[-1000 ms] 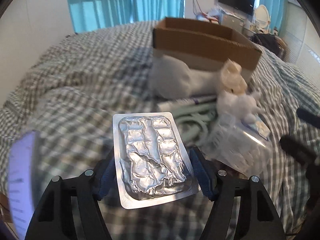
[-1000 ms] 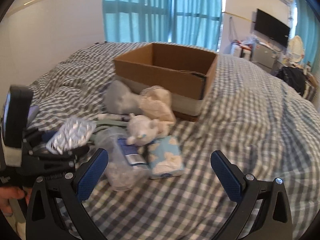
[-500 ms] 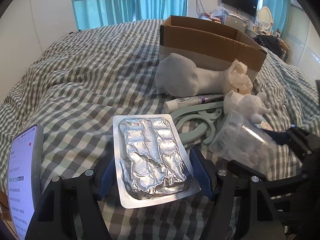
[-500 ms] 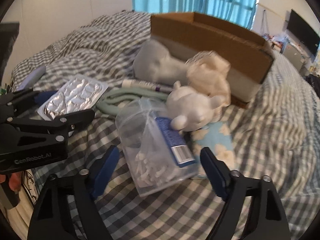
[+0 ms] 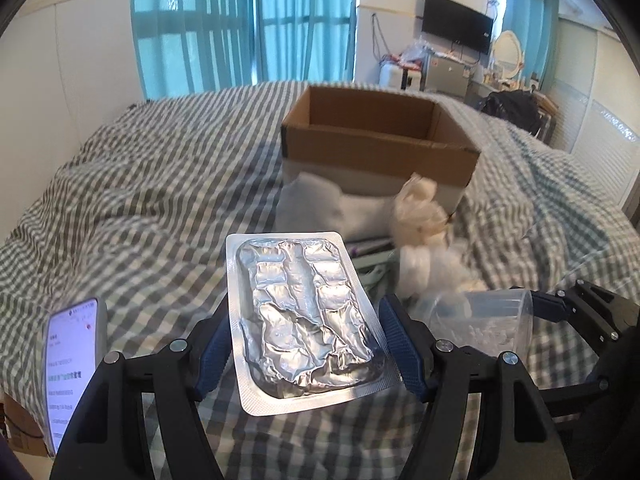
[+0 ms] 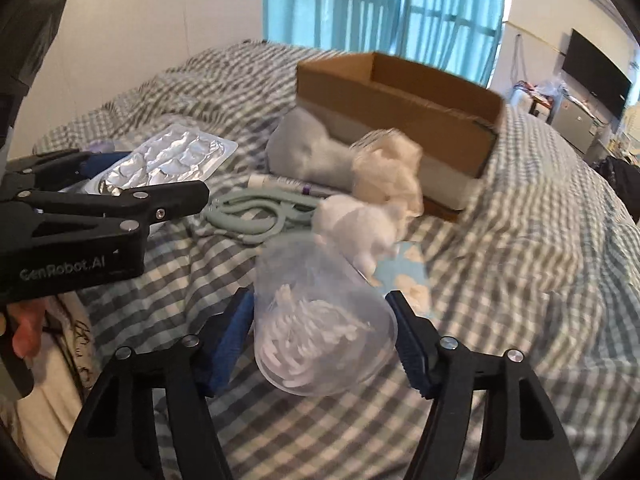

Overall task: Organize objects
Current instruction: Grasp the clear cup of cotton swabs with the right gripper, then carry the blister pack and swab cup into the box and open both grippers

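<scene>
My left gripper [image 5: 306, 344] is shut on a silver foil blister pack [image 5: 302, 320] and holds it above the checked bed; the pack also shows in the right wrist view [image 6: 176, 158]. My right gripper [image 6: 324, 328] is shut on a clear plastic container of cotton swabs [image 6: 320, 320], lifted off the bed; the container shows at the right of the left wrist view [image 5: 484, 320]. An open cardboard box [image 5: 380, 140] stands behind, also in the right wrist view [image 6: 396, 96].
Before the box lie a grey pouch [image 6: 308, 152], a crumpled cream bag [image 6: 388, 172], a white plush toy [image 6: 360, 228], a tube [image 6: 284, 182], pale green hangers [image 6: 252, 212] and a blue tissue pack [image 6: 408, 272]. A phone [image 5: 72, 364] is mounted left.
My right gripper closed on the swab container and lifted it off the bed. My left gripper rose with the blister pack and now looks toward the box.
</scene>
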{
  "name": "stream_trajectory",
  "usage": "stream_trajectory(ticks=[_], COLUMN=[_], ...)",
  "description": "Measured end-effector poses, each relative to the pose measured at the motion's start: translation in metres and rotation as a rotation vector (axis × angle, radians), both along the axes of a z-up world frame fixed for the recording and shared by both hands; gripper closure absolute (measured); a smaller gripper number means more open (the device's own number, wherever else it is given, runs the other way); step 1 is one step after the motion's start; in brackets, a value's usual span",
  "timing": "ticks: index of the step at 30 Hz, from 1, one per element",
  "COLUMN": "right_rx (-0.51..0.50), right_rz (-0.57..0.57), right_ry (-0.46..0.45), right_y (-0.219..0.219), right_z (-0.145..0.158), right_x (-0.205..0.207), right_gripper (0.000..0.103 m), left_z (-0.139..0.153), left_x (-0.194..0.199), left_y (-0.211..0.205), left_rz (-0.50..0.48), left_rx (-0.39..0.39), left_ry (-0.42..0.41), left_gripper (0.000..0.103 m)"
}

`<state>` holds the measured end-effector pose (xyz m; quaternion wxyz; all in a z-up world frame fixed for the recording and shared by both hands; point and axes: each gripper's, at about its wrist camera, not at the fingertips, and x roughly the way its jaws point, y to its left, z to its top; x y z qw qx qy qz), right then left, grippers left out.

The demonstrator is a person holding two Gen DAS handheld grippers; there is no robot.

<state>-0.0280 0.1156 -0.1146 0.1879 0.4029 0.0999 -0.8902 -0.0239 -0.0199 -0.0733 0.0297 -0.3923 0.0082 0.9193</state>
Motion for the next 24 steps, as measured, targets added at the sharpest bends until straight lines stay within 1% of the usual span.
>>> stream_trajectory(ticks=[4,7,8,10,13,18,24], right_rx=[0.004,-0.022,-0.023,-0.018,-0.038,-0.044,-0.066], right_rz=[-0.034,-0.056,-0.088,-0.098,-0.108,-0.129,-0.136], right_ry=[0.042,0.063,0.08,0.117,0.169,0.267,0.338], right_y=[0.013,0.02,0.02,0.022,0.027,0.035,0.042], right_z=[0.017,0.029,0.033,0.045,0.065,0.103,0.137], right_x=[0.006,0.009,0.008,0.008,0.002,-0.018,-0.061], right_gripper=[0.038,0.039,0.039,0.039,0.039,0.039,0.039], left_z=[0.015,0.024,0.028,0.035,0.046,0.071,0.095], left_x=[0.003,0.003,0.002,-0.001,-0.007,-0.032,-0.077], left_y=[0.01,0.015,0.017,0.02,0.025,0.033,0.045], left_rz=[-0.024,-0.035,-0.039,-0.046,-0.057,-0.08,-0.1], left_rx=[0.012,0.017,0.018,0.023,0.034,0.05,0.052], left_ry=[0.037,0.058,0.067,0.084,0.112,0.163,0.209], left_gripper=[0.031,0.031,0.031,0.031,0.031,0.031,0.031])
